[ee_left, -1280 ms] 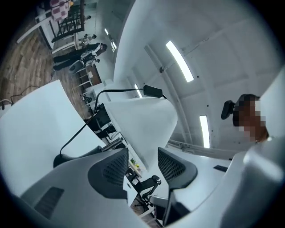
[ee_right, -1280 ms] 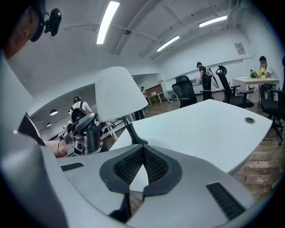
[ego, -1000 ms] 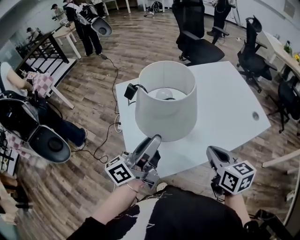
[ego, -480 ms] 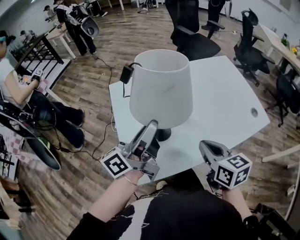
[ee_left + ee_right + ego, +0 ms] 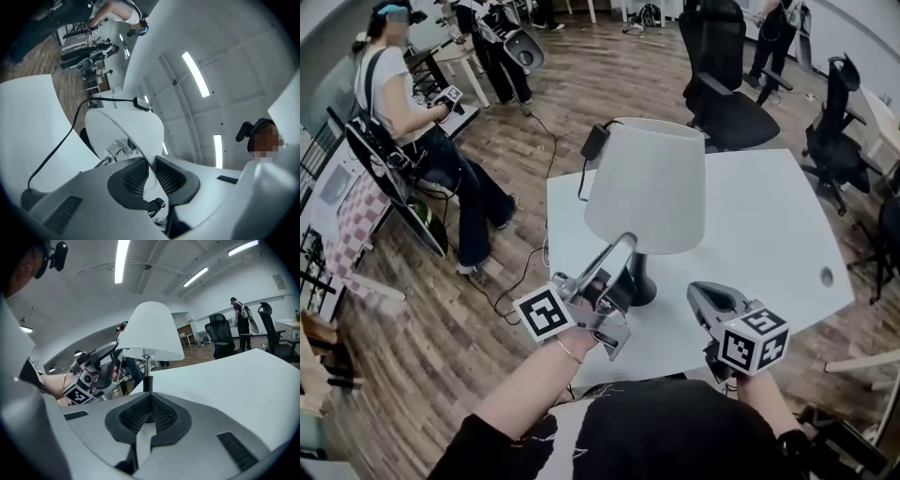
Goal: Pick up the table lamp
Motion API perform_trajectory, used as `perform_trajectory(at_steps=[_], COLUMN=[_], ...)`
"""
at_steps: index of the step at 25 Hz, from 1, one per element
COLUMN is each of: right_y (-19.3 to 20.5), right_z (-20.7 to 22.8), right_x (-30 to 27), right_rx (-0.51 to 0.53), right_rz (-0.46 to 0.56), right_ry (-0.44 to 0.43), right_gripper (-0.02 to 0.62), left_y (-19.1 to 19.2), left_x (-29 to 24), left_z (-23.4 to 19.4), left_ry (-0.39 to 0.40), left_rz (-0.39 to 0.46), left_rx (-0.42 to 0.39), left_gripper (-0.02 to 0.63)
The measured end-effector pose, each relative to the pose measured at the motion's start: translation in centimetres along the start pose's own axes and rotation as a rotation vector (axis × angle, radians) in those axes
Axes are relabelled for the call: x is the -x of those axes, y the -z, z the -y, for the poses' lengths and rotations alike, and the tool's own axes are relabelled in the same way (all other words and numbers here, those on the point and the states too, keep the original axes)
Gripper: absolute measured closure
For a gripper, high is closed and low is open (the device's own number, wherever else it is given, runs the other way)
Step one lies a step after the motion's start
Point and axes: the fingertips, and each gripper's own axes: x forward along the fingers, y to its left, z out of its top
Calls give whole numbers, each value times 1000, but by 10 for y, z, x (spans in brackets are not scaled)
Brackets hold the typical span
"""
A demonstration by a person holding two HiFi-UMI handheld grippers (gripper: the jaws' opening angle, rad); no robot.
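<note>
Taking the table lamp by its shade calls for a gentle hand. It stands upright at the centre of the head view, on the near left part of the white bench. The lampshade is a pale tapered drum, smooth and thin-walled, and it probably flexes or dents under a hard pinch. Most of the weight likely sits low in the dark round base, so the lamp may swing if you lift it by the rim. The slim metal stem looks stiff and would give a surer hold.

Your left hand-held gripper is closing, with the shade's lower rim between its ribbed pads, which do not clearly press yet. Your right hand-held gripper is clenched on nothing, low at the bench's near edge.

A black power cord trails from the lamp off the bench's left side and will probably drag.
</note>
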Motion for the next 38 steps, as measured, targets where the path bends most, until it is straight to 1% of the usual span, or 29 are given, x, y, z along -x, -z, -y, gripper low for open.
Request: perform_trajectory(at_steps=[3,6,9,12,16,21,26,30,31,33,35,38], right_y=[-6,-12,-20,-27,-23,-18,-15,-14,-13,-9,-5,4], right_z=[6,10,9,7,3,2,-3,-2,-4,-7,-10,-11], right_x=[-18,-39,-59,-77,-94,-112,-120,-126,-128,-130,-132,-136], right_rx=[-5,-8,-20,-26,-27,-37,-34,-43,-45,-42,-25,25], right_rz=[-19,-40,-39,-32,-53,-81,-93,-87,-92,-116,-141,-175], right_ry=[-51,-102,-144,-170,-217,-265,-318,-334,-343,-364,-363,-329], right_gripper=[581,581,581,581,581,581,580,575,555,426,420,420], left_y=[-9,-18,-27,-32,-31,-34,-35,-35,-36,-37,-36,-35], left_x=[-11,-16,-16,-16,-13,-12,-9,-7,-7,-6,-6,-7], left_z=[-7,-13,-17,-19,-23,-24,-25,-27,-28,-28,-27,-27], left_ry=[-12,-35,-52,-70,-105,-113,-138,-142,-145,-151,-155,-157], left_rz=[33,69,97,108,120,144,161,173,173,172,171,168], left_rx=[50,66,52,34,30,8,-4,-12,-22,-40,-44,-46], left_gripper=[560,565,569,569,569,569,568,568,568,565,565,565])
